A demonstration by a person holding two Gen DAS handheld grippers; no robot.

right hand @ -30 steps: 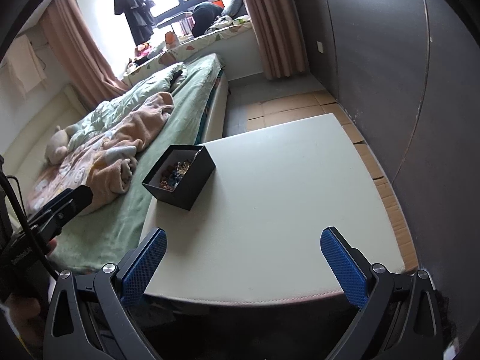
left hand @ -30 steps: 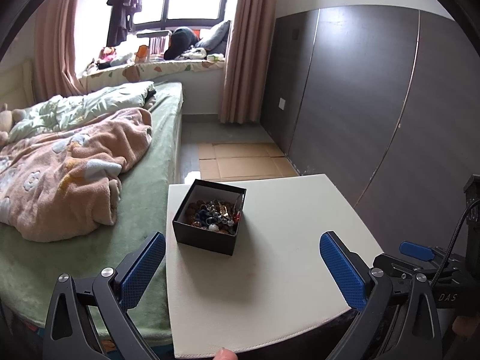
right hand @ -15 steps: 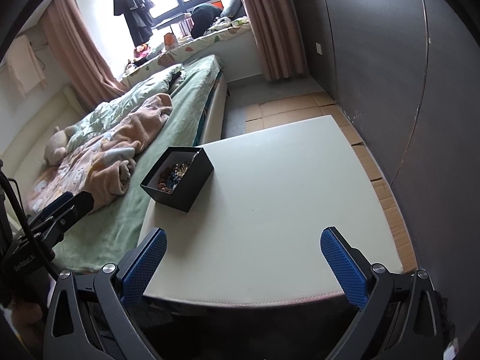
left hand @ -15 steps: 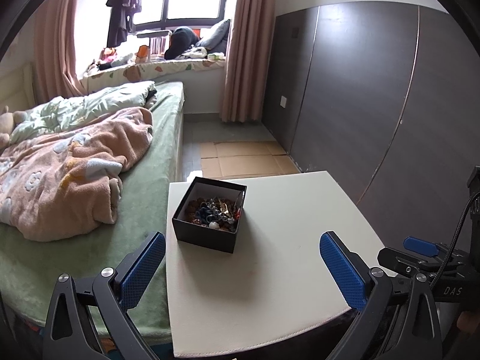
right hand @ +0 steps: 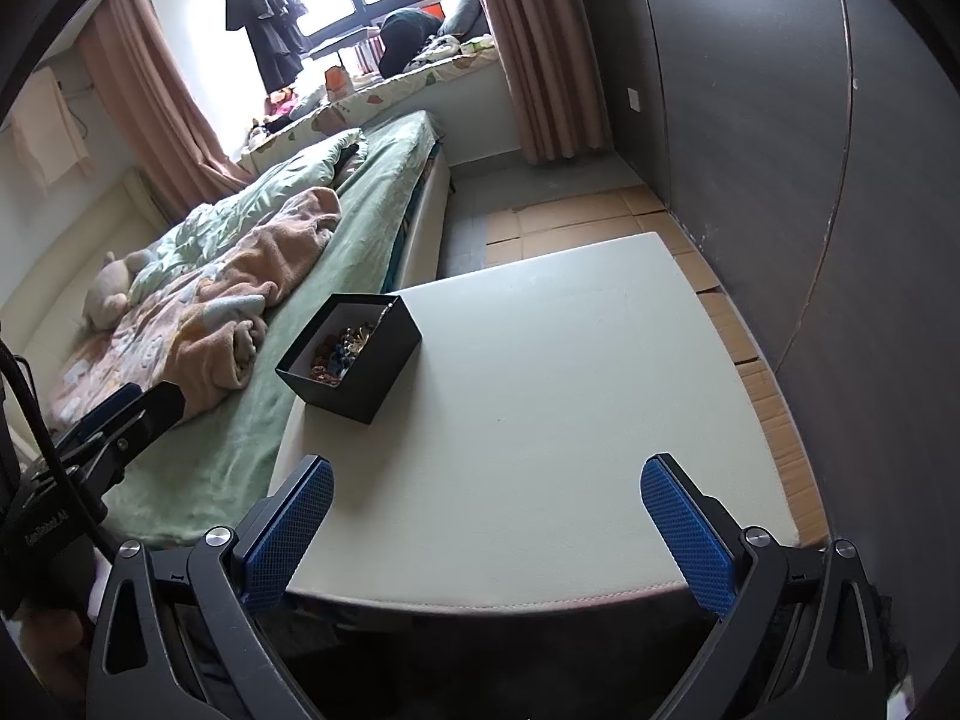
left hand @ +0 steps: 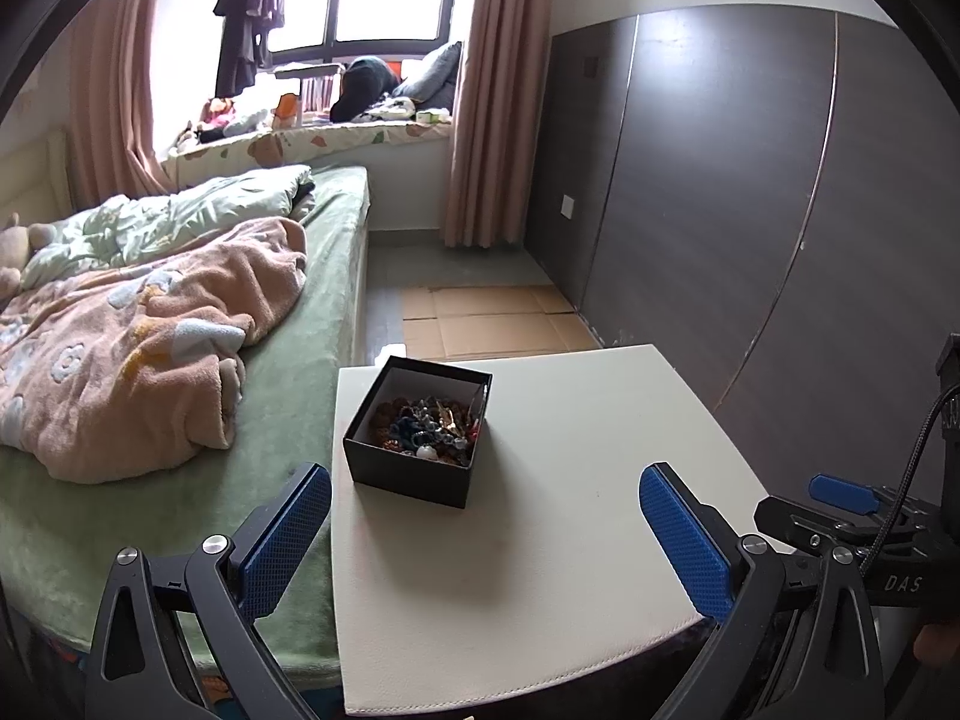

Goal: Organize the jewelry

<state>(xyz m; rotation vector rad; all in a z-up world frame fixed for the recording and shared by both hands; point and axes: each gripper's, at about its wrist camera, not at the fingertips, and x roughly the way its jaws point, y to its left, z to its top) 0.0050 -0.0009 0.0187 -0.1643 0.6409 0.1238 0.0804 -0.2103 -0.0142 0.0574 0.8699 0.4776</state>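
Bedroom scene, two handheld grippers held low over the near edge of a pale tabletop [left hand: 540, 570].

Left gripper [left hand: 486, 534]: blue-padded fingers [left hand: 285, 537] spread wide, nothing held between them. It is seen over the tabletop's near left part, close to the bed [left hand: 288, 372].

Right gripper [right hand: 489, 531]: blue-padded fingers [right hand: 687, 534] likewise spread wide and empty, positioned above the front edge of the tabletop. Its body is also glimpsed at the right margin of the left wrist view, with a black cable attached.

Black box [left hand: 414, 438]: open-topped, placed at the far left corner of the tabletop, just beside the bed. It is well apart from both grippers and touched by neither. White lining is visible on its inner walls.

Jewelry [left hand: 426, 429]: a mixed heap of beads and small pieces lies inside the black box; brown, blue-grey and gold tones can be made out, plus one white bead. Single items cannot be told apart.

A peach blanket [left hand: 138, 348] is bunched on the bed. Flattened cardboard [left hand: 486, 324] is laid on the floor beyond the tabletop.
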